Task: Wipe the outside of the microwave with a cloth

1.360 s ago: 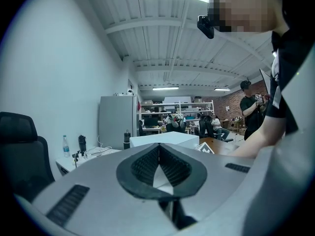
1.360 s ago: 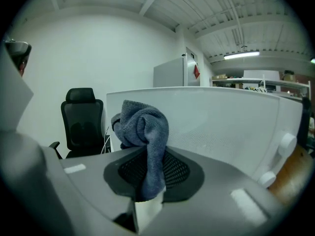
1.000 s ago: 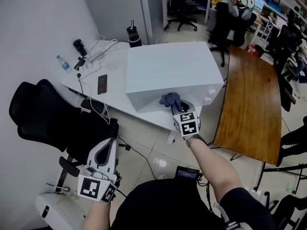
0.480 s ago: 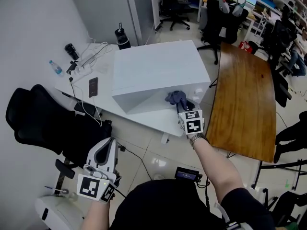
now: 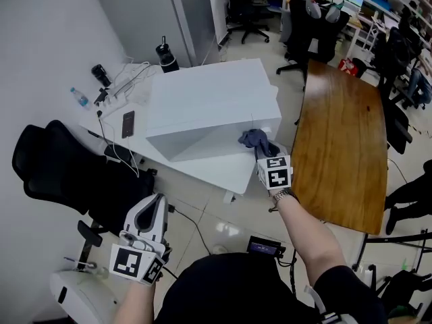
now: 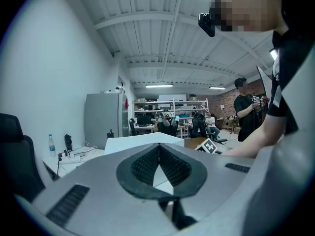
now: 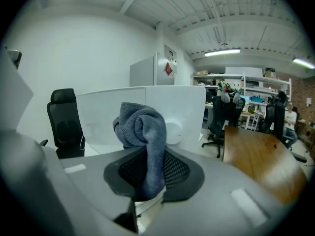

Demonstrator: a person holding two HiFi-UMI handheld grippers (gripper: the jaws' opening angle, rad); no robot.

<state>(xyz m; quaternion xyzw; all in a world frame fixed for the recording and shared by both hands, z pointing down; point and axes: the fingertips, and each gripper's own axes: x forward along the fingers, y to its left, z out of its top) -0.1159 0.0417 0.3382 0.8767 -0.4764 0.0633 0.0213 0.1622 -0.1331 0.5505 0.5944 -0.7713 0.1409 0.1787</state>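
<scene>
Right claw [image 5: 264, 155]: clamped on the cloth, which is pinched between its two jaws.
Cloth [image 5: 253, 139]: grey-blue and bunched up. It sticks out past the claw tips like a soft lump.
Where the cloth is: at the front of the microwave [image 5: 209, 103], low down near its right corner. In the right gripper view it is just beside a round white knob [image 7: 173, 132]. I cannot tell if the cloth touches the front.
Microwave: a big white box with its door closed. It sits on a white table [image 5: 202, 169].
Left claw [image 6: 158, 154]: squeezed tight, jaws pressed together, with nothing in it. It is held low by the person's left side, well apart from the microwave.
On the white table: a dark phone [image 5: 127, 123], white cables and a small water bottle [image 5: 79, 97], all left of the microwave.
Nearby: a black chair [image 5: 61, 174] is left of the white table. A brown wooden table [image 5: 344, 147] is on the right.
</scene>
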